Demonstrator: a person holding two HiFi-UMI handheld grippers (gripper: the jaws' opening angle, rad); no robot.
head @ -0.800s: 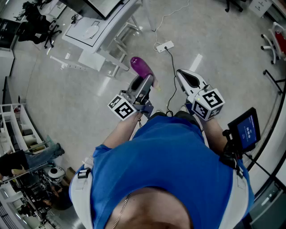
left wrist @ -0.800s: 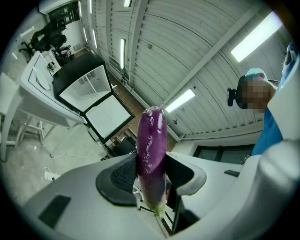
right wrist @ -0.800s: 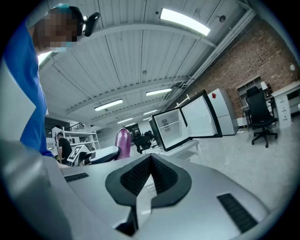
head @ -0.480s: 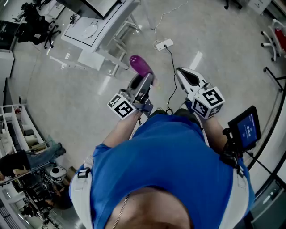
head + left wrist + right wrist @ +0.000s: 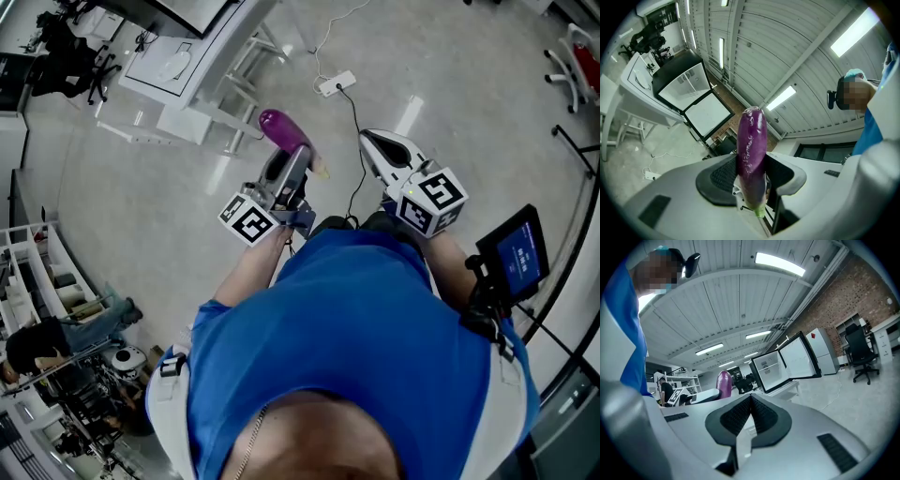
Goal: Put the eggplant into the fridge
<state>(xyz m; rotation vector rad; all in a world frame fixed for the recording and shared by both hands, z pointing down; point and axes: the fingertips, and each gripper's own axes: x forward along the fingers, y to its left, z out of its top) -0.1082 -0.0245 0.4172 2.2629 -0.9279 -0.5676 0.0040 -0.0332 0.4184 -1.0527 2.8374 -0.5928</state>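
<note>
Since the earlier frames, both grippers and the eggplant have shifted slightly up and left in the head view, as has the glossy floor behind them. The left gripper clamps its ribbed black pads wide around the smooth, elongated purple eggplant, green stem end nearest the camera. The right gripper is fully closed and empty, facing the boxy black fridge, whose door stands open on a white interior.

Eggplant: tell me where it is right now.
The eggplant is clamped in the left hand-held gripper, left of centre in the head view, above the floor, away from the open fridge.
</note>
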